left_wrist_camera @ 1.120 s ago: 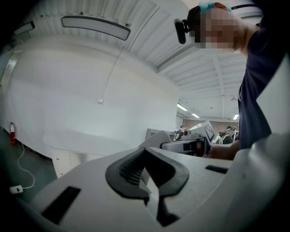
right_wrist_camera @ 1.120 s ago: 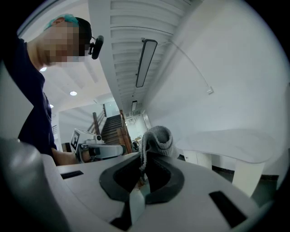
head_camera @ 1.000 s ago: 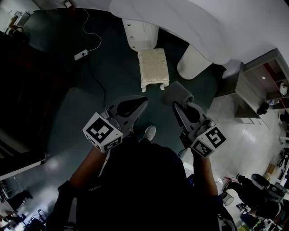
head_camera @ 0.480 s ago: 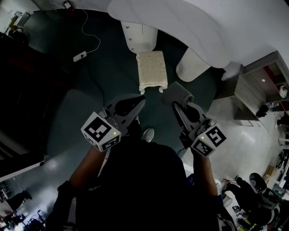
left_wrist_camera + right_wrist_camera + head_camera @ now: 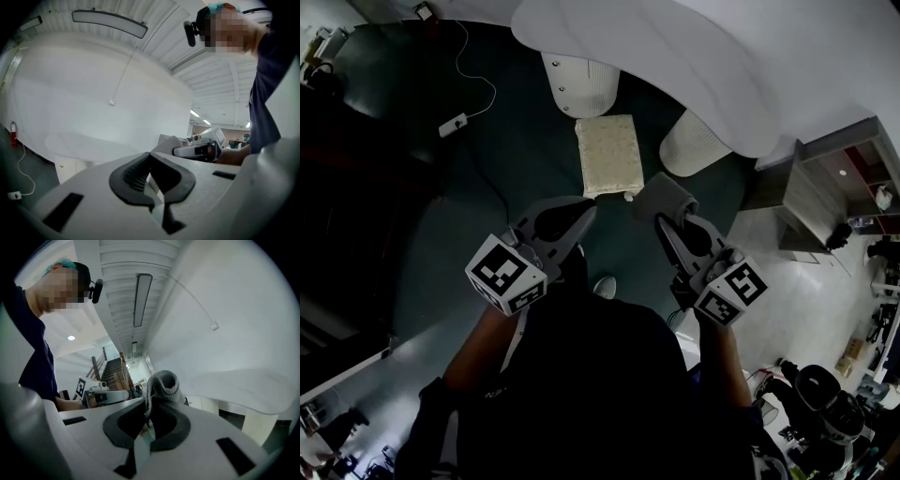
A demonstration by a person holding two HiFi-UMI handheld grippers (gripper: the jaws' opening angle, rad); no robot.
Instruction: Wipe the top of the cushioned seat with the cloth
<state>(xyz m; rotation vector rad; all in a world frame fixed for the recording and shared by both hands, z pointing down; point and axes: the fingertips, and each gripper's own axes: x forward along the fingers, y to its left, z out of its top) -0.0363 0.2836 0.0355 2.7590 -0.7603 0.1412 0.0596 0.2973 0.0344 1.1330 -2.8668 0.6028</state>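
Right tool [image 5: 675,225] clamps a grey cloth [image 5: 664,197]; the seat [image 5: 607,155] lies near, at its 11 o'clock. Left tool [image 5: 577,217] is closed and empty. Lowering the cloth flat before sweeping would likely work best.

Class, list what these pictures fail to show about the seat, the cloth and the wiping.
1. Cushioned seat: any dirt on its top is too small and dim in the head view; neither gripper view shows it, since both face upward.
2. Seat's legs: head view, mostly hidden under its top.
3. Cloth: right gripper view, lower part hidden inside the right gripper, between its jaws.
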